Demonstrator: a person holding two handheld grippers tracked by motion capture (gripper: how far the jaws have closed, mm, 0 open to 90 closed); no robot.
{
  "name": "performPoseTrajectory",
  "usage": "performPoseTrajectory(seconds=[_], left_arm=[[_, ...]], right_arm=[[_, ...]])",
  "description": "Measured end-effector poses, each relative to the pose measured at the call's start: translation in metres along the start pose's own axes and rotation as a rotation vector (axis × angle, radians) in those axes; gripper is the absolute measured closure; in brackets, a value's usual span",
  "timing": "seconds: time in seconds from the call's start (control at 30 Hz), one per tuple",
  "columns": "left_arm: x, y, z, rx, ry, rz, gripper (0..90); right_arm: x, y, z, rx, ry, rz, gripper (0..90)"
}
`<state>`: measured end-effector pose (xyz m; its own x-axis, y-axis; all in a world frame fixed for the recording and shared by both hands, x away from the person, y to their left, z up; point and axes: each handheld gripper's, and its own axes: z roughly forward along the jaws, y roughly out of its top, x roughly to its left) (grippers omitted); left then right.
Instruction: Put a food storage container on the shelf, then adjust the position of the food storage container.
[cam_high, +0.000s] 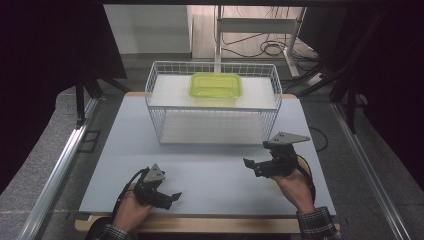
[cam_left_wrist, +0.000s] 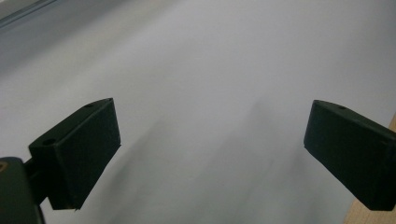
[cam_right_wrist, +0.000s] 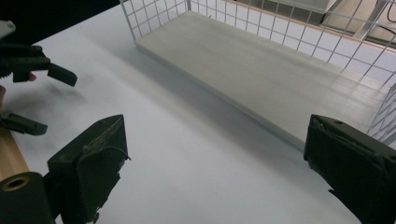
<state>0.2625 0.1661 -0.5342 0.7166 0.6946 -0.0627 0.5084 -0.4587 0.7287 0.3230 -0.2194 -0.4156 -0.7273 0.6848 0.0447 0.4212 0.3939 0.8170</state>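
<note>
A translucent green container sits on the upper shelf of a white wire rack at the back of the table. My left gripper is held low near the front left edge, open, with nothing between its jaws. In the left gripper view, the left gripper has bare white table under it. My right gripper hovers at the front right, open and empty, pointing left. The right gripper view has the right gripper facing the rack's lower shelf, with the left gripper farther off, also open.
The white tabletop has a wooden rim along the front. A metal rail runs along the left side of the table. Table legs and cables lie on the floor behind the rack.
</note>
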Motion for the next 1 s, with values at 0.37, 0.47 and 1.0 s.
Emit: performPoseTrajectory(seconds=[0.37, 0.47, 1.0], left_arm=[[-0.002, 0.001, -0.002, -0.017, 0.004, 0.017, 4.0], [-0.003, 0.001, -0.001, -0.014, 0.006, 0.022, 4.0], [-0.003, 0.001, -0.002, -0.006, 0.007, 0.031, 4.0]], right_arm=[[0.001, -0.030, 0.006, 0.003, -0.014, 0.017, 7.5], [0.002, -0.038, 0.009, 0.021, -0.020, 0.014, 7.5], [-0.011, -0.052, 0.007, 0.068, -0.095, 0.111, 2.8]])
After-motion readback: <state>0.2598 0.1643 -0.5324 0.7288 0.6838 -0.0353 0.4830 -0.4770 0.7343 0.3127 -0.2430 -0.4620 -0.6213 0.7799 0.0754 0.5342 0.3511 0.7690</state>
